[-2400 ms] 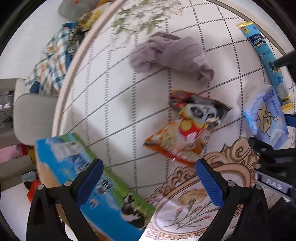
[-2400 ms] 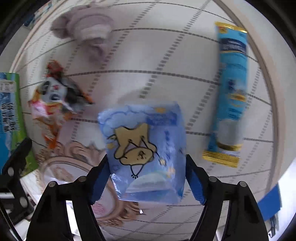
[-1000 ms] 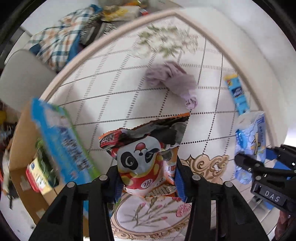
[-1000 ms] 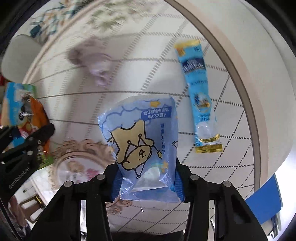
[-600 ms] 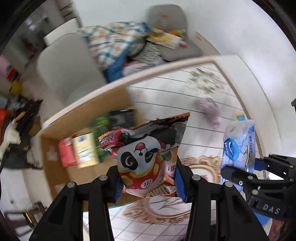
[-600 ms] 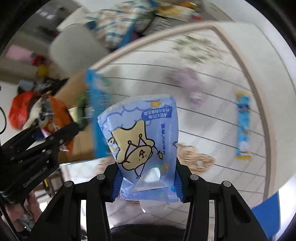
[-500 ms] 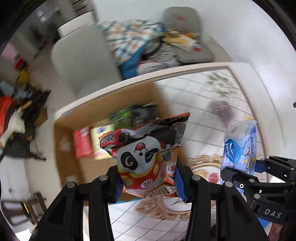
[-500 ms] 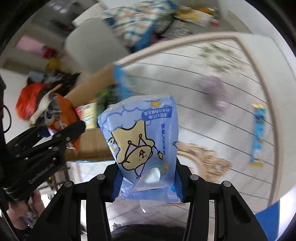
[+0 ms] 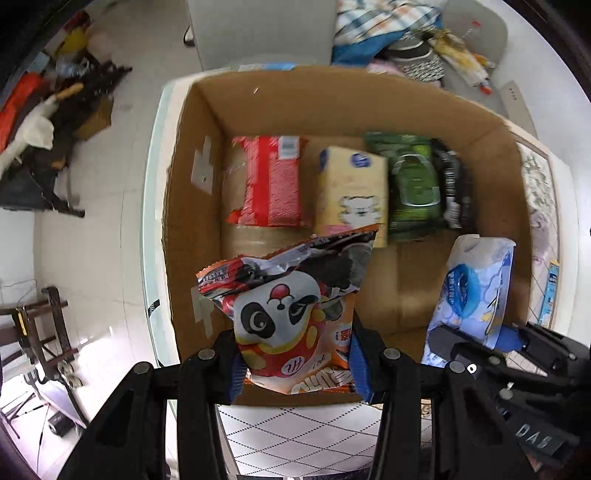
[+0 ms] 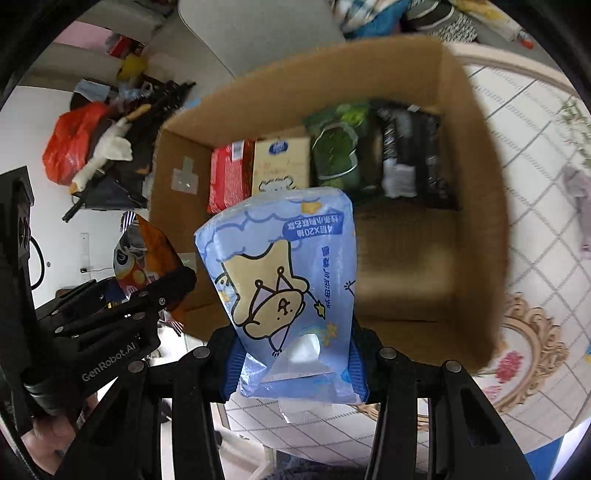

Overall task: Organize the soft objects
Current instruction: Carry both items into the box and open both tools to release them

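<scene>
My left gripper (image 9: 295,365) is shut on an orange panda snack bag (image 9: 291,306) and holds it above the near edge of an open cardboard box (image 9: 192,184). My right gripper (image 10: 295,365) is shut on a light blue tissue pack (image 10: 284,280) above the same box (image 10: 476,192); the pack also shows in the left wrist view (image 9: 476,288). Inside the box lie a red pack (image 9: 273,181), a yellow pack (image 9: 351,192), a green pack (image 9: 415,188) and a black pack (image 9: 454,188) in a row along the far side.
A purple cloth (image 10: 580,188) and a blue tube packet (image 9: 550,291) lie on the patterned tablecloth (image 10: 535,229) right of the box. A chair with checked clothes (image 9: 380,22) stands behind the box. Clutter (image 10: 96,144) lies on the floor to the left.
Both grippers have swung left from the tablecloth with their packs and now hang over the open box. The box interior has come fully into view.
</scene>
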`<state>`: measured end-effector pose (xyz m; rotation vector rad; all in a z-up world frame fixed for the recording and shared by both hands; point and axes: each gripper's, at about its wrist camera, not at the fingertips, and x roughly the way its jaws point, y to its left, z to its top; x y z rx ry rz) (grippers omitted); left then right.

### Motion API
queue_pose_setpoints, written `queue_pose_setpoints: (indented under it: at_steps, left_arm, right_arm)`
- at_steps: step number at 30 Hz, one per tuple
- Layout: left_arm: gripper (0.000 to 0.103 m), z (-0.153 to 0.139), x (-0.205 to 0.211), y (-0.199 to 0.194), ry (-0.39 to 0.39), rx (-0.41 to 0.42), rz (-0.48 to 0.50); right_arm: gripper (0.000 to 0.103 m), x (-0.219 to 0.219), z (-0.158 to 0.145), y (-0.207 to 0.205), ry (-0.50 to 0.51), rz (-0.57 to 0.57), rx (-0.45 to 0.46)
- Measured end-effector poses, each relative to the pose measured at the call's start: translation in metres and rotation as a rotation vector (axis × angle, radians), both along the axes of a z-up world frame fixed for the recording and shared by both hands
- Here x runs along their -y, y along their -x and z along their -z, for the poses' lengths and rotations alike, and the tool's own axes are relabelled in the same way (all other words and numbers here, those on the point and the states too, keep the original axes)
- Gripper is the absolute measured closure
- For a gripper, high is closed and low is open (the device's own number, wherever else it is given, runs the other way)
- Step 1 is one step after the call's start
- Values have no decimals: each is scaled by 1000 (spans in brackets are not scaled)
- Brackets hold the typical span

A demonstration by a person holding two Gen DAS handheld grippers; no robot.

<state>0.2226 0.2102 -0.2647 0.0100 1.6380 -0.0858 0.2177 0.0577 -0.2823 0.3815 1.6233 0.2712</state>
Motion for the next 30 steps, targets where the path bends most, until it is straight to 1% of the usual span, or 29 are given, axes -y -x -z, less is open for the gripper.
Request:
queue_pose_setpoints:
  at_steps: [5,8,14,16,17,19,21,24,26,28,30]
  left_arm:
    - [60,30,-4,-10,6,-86,23]
    - [60,45,-4,-15,-14,-114,38]
    - [58,59,-5,-15,-28,-150,73]
    - [58,61,-4,-15,-20,-162,84]
    - [58,62,-7,-13,-20,-171,85]
    - [58,68,-9,-13,-31,-185,82]
    - [56,68,-10,-11,-27,-188,77]
    - [53,65,-9,-14,-17,-184,62]
    - [52,56,-8,-17,-13,-174,53]
    - [44,46,-9,-16,-6,-158,50]
    - [41,39,-9,-16,-3,-141,52]
  right_arm:
    - [54,-25,35,-7,20,-10,-42]
    - [54,-33,49,-8,42,-21,-56]
    - [54,-41,71,-7,49,-30,-79]
    - [53,-41,77,-6,50,-37,-88]
    - [50,-42,80,-7,46,-39,-92]
    - [49,-48,86,-8,34,-48,-102]
    - [37,-49,89,-7,25,-52,-104]
    - [30,-50,90,-4,27,-72,-99]
    - [21,-52,90,-1,33,-79,-95]
    - [21,-57,87,-1,37,-79,-90]
    - [21,-57,81,-3,46,-74,-86]
